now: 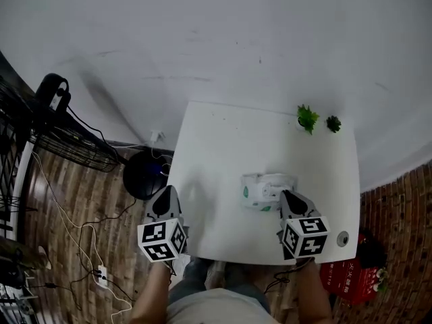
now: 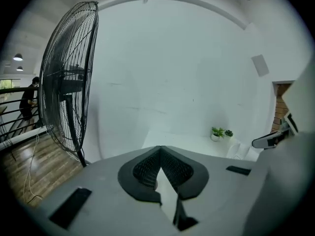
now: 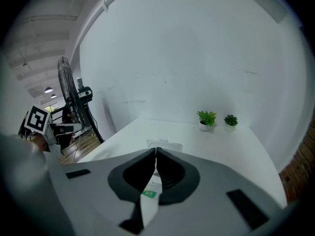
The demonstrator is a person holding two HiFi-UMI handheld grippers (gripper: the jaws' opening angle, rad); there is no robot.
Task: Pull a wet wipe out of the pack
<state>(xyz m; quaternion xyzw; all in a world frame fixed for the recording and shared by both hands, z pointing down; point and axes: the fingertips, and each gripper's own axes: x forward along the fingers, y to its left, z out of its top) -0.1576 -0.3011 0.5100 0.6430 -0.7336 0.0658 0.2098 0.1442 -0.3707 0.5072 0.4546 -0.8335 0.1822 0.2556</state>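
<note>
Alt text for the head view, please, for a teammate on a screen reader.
Seen from above, the right gripper sits at the near right edge of a wet wipe pack on a white table. The left gripper hangs at the table's near left edge. Two small potted plants stand at the far right corner.

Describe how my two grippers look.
They match: the left gripper and right gripper have grey bodies tapering to a point, black textured pads inside the jaws, and a white cube with black square markers at the rear.
</note>
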